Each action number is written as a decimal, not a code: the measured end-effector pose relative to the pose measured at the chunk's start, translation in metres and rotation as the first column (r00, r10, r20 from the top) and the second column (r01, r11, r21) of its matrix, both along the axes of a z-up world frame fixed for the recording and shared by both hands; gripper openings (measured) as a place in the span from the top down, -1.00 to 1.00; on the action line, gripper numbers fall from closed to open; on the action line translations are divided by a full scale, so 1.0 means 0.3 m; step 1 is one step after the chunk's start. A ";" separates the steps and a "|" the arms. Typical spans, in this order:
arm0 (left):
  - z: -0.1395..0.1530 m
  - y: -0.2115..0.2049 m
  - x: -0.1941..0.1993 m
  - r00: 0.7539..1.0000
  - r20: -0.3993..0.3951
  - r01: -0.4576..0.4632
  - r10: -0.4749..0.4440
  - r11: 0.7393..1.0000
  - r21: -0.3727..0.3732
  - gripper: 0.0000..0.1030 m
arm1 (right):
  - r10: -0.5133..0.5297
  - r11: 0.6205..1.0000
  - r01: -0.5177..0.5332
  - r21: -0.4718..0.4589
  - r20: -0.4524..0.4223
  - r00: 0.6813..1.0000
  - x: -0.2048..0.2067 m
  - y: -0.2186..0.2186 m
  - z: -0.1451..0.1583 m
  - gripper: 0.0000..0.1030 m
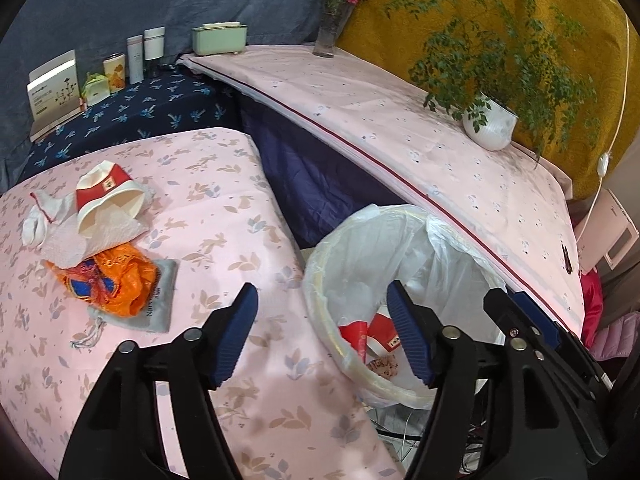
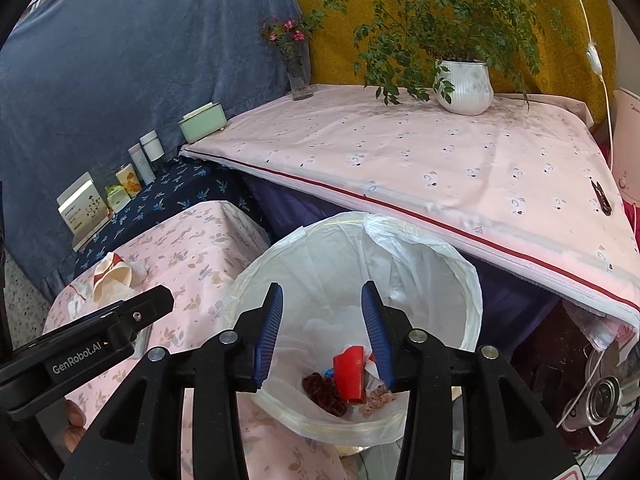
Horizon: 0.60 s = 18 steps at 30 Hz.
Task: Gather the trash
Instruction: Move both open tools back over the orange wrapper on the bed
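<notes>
A white-lined trash bin (image 1: 452, 240) (image 2: 460, 280) stands between two pink-covered tables, with red paper cups (image 2: 350, 376) and scraps inside. On the near floral table (image 1: 224, 208) lie a red-and-white paper cup (image 1: 108, 200), crumpled white tissue (image 1: 68, 236), an orange plastic wrapper (image 1: 116, 280) and a grey drawstring pouch (image 1: 160, 300). My left gripper (image 1: 322, 308) is open and empty, over the table edge beside the bin. My right gripper (image 2: 322, 308) is open and empty, above the bin's mouth. The right gripper also shows at the right of the left wrist view (image 1: 532, 320).
A potted plant (image 1: 490, 124) and a flower vase (image 1: 330, 32) stand on the far pink table. Boxes, bottles and a green case (image 1: 218, 38) line the dark blue shelf at the back left. Cables and a metal object (image 2: 600, 400) lie at the lower right.
</notes>
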State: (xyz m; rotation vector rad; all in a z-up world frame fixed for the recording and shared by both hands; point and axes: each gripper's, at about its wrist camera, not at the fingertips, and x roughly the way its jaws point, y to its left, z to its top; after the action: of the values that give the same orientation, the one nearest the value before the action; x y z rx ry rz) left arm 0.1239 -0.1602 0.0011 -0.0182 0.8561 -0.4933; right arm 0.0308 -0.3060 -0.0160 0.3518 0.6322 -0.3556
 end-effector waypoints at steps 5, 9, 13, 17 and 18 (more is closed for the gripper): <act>0.000 0.061 0.008 0.999 -0.003 -0.039 0.039 0.999 -0.007 -0.28 | 0.027 1.000 -0.027 -0.007 -0.004 1.000 0.014 0.044 0.006 0.20; -0.004 0.113 0.017 0.997 -0.007 -0.072 0.072 0.997 -0.011 -0.29 | 0.048 0.999 -0.048 -0.015 -0.005 0.999 0.022 0.081 0.011 0.20; -0.006 0.168 0.022 0.995 -0.011 -0.104 0.103 0.994 -0.016 -0.31 | 0.063 0.998 -0.063 -0.020 -0.004 0.998 0.031 0.117 0.017 0.12; -0.009 0.220 0.025 0.990 -0.007 -0.140 0.140 0.990 -0.015 -0.44 | 0.077 0.997 -0.077 -0.027 -0.004 0.997 0.041 0.152 0.020 0.08; -0.011 0.232 0.027 0.989 -0.008 -0.147 0.147 0.989 -0.015 -0.46 | 0.083 0.996 -0.083 -0.028 -0.006 0.997 0.044 0.161 0.019 0.08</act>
State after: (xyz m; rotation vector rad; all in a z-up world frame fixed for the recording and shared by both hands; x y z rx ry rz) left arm 0.1319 -0.0905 -0.0021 -0.0970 0.8512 -0.3617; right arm 0.0440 -0.2575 -0.0101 0.2968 0.6434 -0.2857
